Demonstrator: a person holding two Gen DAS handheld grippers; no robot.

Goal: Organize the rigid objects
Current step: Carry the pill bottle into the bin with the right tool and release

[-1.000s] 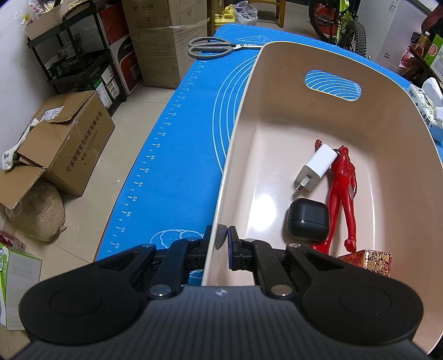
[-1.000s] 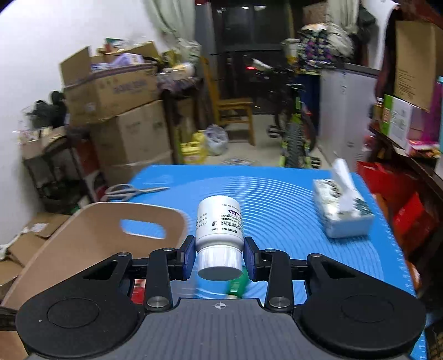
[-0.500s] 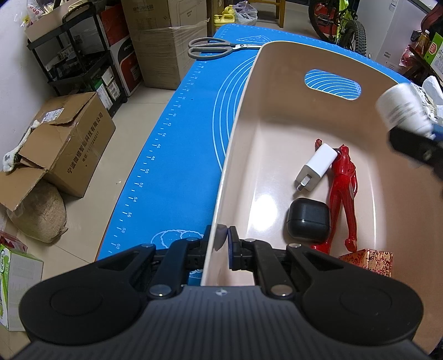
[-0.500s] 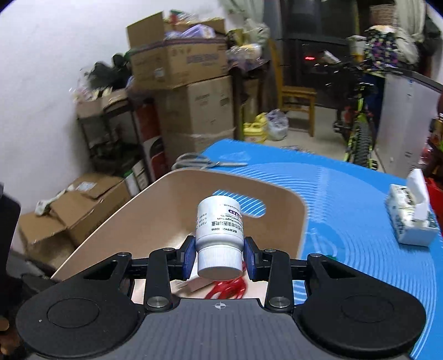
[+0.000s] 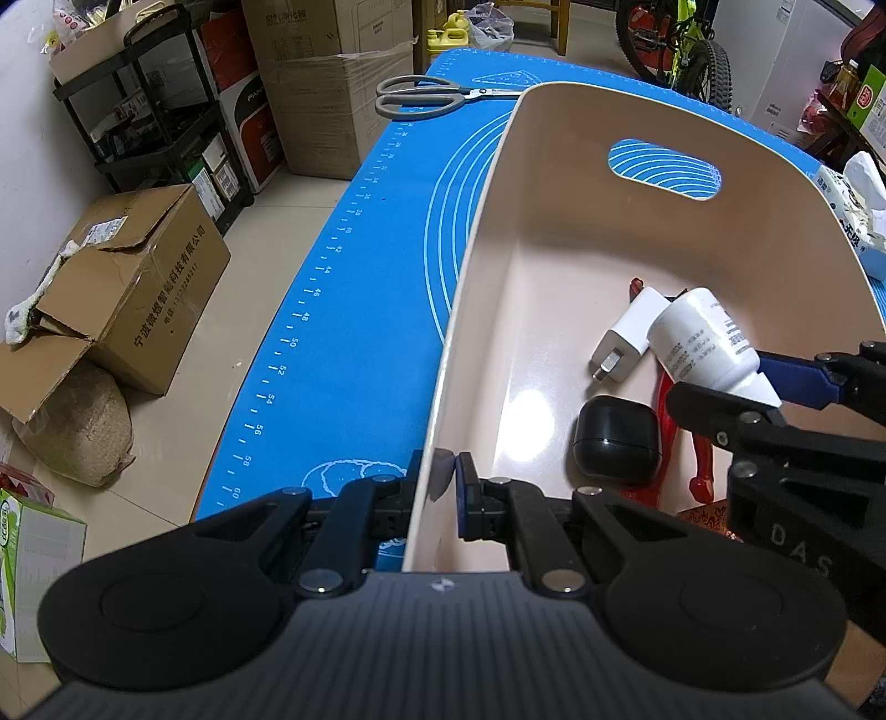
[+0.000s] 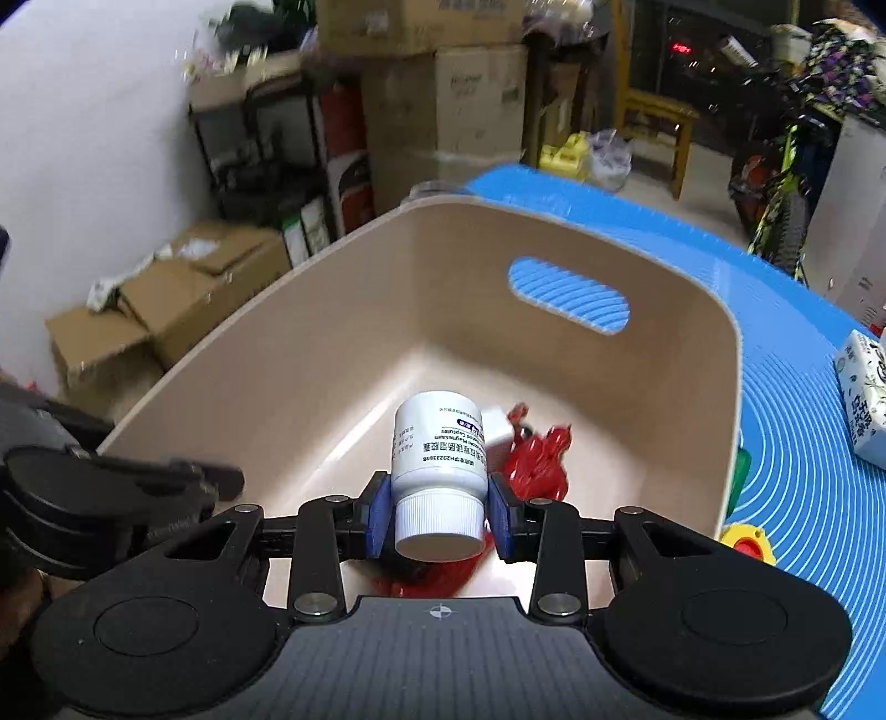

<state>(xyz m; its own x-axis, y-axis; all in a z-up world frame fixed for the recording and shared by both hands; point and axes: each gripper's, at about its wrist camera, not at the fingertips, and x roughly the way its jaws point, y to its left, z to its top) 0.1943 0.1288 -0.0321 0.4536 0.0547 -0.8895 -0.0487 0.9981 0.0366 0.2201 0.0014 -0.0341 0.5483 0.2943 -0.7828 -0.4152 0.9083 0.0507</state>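
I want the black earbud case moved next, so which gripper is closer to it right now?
Right, probably. The right gripper, holding the white pill bottle, hangs just above the black earbud case. The left gripper is clamped on the bin wall, off to the case's side.

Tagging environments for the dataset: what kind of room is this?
Likely a home storeroom or garage used as a workspace: stacked cardboard boxes, a parked bicycle, a metal shelf rack, and a table under a blue mat.
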